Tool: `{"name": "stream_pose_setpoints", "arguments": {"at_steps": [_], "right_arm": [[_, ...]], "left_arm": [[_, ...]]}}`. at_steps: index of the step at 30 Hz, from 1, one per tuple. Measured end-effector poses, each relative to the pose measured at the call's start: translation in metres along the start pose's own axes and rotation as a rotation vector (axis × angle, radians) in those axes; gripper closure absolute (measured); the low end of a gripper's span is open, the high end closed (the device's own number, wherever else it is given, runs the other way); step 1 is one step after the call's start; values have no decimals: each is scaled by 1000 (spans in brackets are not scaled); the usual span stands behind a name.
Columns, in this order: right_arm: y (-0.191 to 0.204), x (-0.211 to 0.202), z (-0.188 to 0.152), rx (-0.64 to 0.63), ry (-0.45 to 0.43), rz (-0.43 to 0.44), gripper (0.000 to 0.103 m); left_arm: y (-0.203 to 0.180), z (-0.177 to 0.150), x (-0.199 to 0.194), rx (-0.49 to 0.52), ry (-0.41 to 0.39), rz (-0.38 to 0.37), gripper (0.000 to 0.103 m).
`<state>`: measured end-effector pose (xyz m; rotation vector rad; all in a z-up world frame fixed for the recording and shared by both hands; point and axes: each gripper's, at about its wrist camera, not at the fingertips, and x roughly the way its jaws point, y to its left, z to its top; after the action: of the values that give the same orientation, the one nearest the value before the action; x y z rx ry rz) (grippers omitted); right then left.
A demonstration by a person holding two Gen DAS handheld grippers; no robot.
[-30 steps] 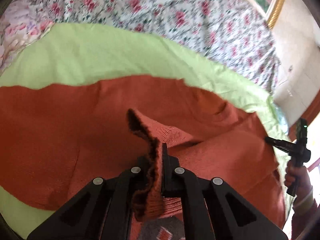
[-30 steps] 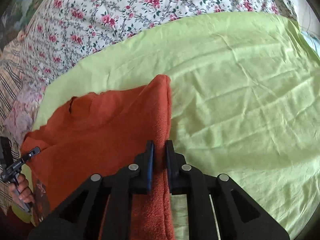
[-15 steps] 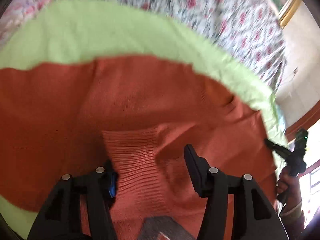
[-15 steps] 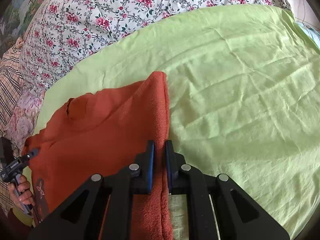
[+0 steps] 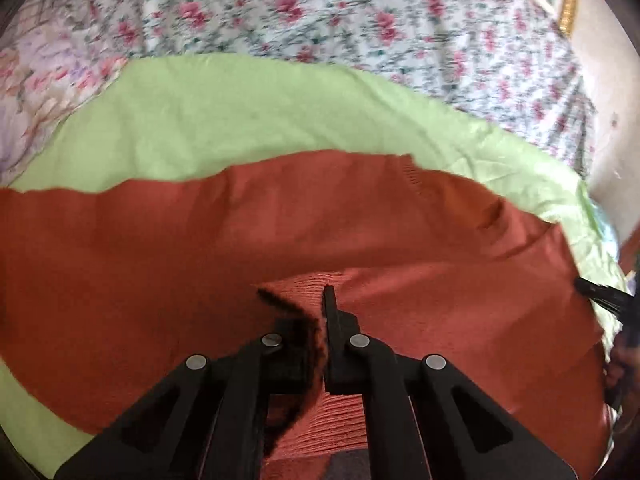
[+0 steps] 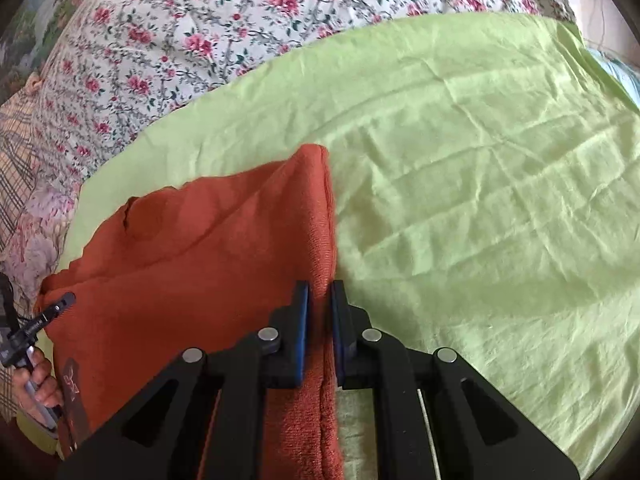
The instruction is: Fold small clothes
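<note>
A rust-orange knit sweater (image 5: 280, 240) lies spread on a light green sheet (image 5: 240, 120). In the left wrist view my left gripper (image 5: 318, 312) is shut on a ribbed edge of the sweater, with a dark fold of knit standing up between the jaws. In the right wrist view my right gripper (image 6: 319, 292) is shut on the folded right edge of the sweater (image 6: 200, 260), which runs straight away from it. The left gripper (image 6: 60, 304) shows at that view's left edge, held by a hand (image 6: 40, 380).
The green sheet (image 6: 480, 200) stretches wrinkled to the right of the sweater. Behind it lies a floral bedcover (image 6: 200, 40). A gilt picture frame (image 5: 566, 0) and a pale wall stand at the far right. A dark label patch (image 6: 72, 380) shows on the sweater's near left corner.
My left gripper opened, let the ribbed edge drop flat, then shut on it again with the fold raised. The right gripper has kept its hold and stayed in place.
</note>
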<state>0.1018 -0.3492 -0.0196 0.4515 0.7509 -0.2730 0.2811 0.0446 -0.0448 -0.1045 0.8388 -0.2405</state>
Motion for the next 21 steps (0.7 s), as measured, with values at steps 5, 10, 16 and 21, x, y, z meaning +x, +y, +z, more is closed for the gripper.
{"name": "stream_pose_setpoints", "arguments": {"at_steps": [5,10,16,21], "right_arm": [[-5,-9,0,13,-52,-108,103],[3,-28,-1,15,-62,-30,102],[39,-1,-25,-109,107,33,101],[18,-20,-27,32,59,53,98]], "left_arm": [[-5,-6,15,54,83,48,94],[4,-8,10,4,84,30,88],[13,-18,-4,-4,103,63,84],[55,-32,-58,-136,44,40,57]]}}
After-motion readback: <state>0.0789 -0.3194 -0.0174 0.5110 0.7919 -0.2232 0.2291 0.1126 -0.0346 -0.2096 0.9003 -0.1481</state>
